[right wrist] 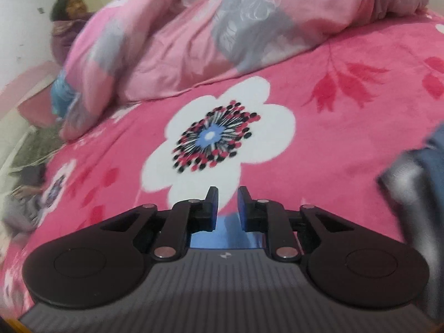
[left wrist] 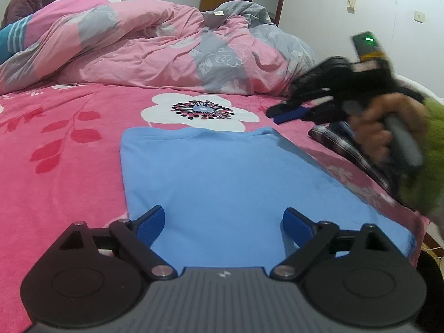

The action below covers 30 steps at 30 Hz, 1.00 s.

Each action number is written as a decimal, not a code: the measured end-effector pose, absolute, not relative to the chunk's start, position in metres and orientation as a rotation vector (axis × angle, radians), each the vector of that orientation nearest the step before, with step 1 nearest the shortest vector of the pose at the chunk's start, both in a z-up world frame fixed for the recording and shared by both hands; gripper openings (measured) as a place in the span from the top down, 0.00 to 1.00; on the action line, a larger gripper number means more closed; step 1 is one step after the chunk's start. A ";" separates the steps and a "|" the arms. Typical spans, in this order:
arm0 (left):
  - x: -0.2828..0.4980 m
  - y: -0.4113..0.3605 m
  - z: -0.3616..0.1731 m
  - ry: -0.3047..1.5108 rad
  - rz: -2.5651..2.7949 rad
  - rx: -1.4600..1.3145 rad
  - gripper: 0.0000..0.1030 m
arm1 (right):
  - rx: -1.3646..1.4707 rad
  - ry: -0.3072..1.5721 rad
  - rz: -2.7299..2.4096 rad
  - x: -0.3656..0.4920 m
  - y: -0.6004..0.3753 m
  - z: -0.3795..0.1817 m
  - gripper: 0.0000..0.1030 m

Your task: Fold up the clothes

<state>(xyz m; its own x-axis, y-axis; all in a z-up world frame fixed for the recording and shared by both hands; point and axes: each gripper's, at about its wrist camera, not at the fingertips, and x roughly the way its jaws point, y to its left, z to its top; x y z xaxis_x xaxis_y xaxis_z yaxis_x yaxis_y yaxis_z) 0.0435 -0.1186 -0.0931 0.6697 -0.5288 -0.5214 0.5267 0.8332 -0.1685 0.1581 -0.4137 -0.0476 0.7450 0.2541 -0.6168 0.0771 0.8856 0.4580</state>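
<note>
- The left gripper (left wrist: 223, 223) was held wide open over the folded blue shirt (left wrist: 222, 183), gripping nothing.
- The right gripper (right wrist: 227, 205) was held nearly closed, a narrow gap remaining, empty above the pink bedspread (right wrist: 333, 144).

pink floral bedspread (left wrist: 69, 166), rumpled duvet (left wrist: 155, 47)

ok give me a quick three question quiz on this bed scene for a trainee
1. True or false: the left claw is open above the light blue shirt.
2. Which item lies just beyond the shirt's far edge? A) the white flower print B) a pillow C) a towel
3. Fill in: a folded ____ patterned garment lies on the bed beside the shirt, under the right claw.

Key: 1 true; 2 A; 3 plaid. The right claw's fingers stand only narrowly apart, gripping nothing.
</note>
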 end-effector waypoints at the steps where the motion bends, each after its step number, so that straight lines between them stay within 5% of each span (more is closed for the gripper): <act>1: 0.044 -0.119 -0.093 0.589 -0.597 -0.003 0.08 | 0.496 0.742 0.122 0.151 -0.415 -0.047 0.85; 5: 0.045 -0.118 -0.093 0.593 -0.601 -0.006 0.08 | 0.553 0.816 0.160 0.154 -0.419 -0.070 0.87; 8: 0.045 -0.118 -0.093 0.595 -0.601 -0.009 0.08 | 0.591 0.786 0.094 0.164 -0.430 -0.080 0.99; 10: 0.045 -0.118 -0.094 0.595 -0.601 -0.008 0.08 | 0.599 0.768 0.088 0.151 -0.434 -0.073 0.92; 16: 0.046 -0.120 -0.093 0.599 -0.600 0.004 0.07 | 0.541 0.756 0.135 0.090 -0.435 -0.043 0.90; 24: 0.047 -0.121 -0.093 0.608 -0.601 0.017 0.07 | 0.790 0.764 0.084 0.055 -0.459 -0.088 0.90; 30: 0.047 -0.121 -0.093 0.612 -0.602 0.018 0.06 | 0.642 0.737 0.219 0.033 -0.423 -0.062 0.89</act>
<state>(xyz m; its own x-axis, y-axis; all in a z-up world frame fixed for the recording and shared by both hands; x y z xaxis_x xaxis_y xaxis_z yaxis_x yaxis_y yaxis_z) 0.0465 -0.1210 -0.0926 0.6537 -0.5254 -0.5447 0.5355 0.8297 -0.1575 0.0327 -0.4232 -0.0621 0.7284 0.4014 -0.5552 0.0332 0.7887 0.6138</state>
